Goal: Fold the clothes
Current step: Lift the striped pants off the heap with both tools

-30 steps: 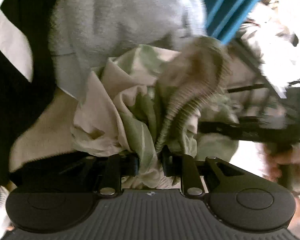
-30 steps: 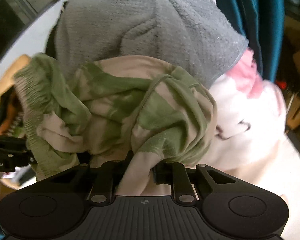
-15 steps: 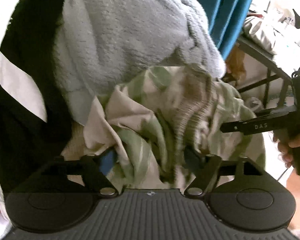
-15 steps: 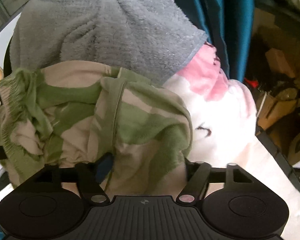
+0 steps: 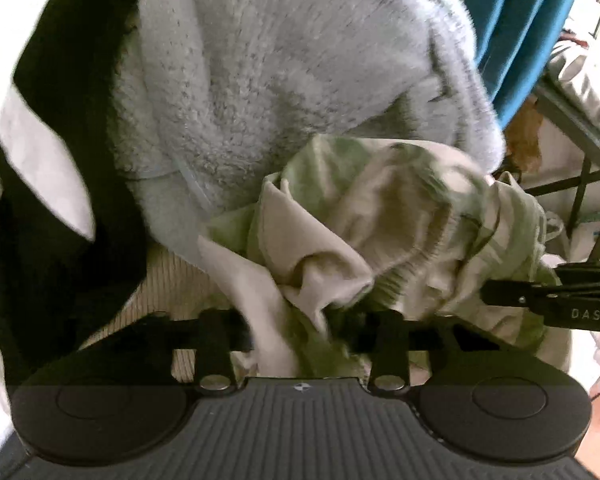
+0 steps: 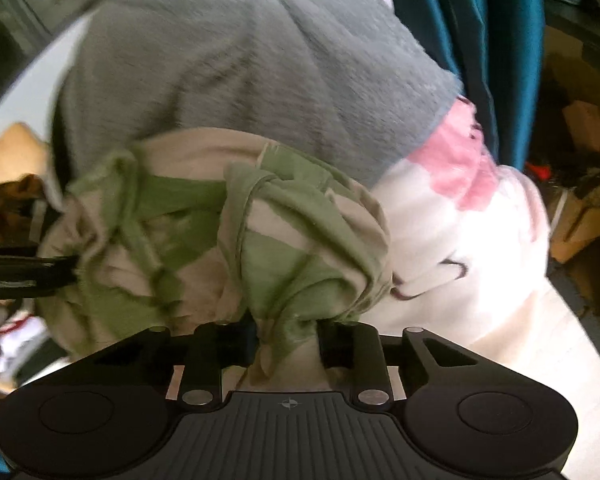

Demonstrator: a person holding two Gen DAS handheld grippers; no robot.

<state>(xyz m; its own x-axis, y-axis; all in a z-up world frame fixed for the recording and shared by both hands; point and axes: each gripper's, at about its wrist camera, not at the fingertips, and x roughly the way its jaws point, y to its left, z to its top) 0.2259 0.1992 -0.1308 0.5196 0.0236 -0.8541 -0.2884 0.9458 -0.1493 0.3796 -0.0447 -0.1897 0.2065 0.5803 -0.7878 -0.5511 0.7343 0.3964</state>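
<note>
1. Two tongs grip one crumpled green-and-cream striped knit garment [image 5: 380, 224], which lies bunched on top of a heap of other clothes.
2. Nearest in the left wrist view, the left tongs [image 5: 296, 326] have just been closing; their jaws now stand narrow with a cream fold of the garment pinched between them.
3. Nearest in the right wrist view, the right tongs [image 6: 286, 338] have likewise just been closing, and a twisted green bunch of the same garment is squeezed between their jaws.
4. Each tool shows in the other's view: the right one's black fingers reach into the cloth from the right edge of the left view, the left one's from the left edge of the right view.
5. Just beside the garment in the left view lies a ribbed beige knit piece [image 5: 168, 280], partly under it.
6. Behind the garment, touching it, rises a fluffy grey fleece garment [image 6: 260, 64].
7. Right of the garment in the right view sits a white plush fabric with pink patches [image 6: 460, 232].
8. Farthest back hangs teal blue fabric [image 6: 480, 20]; a black-and-white garment [image 5: 48, 168] fills the left side of the left view.
</note>
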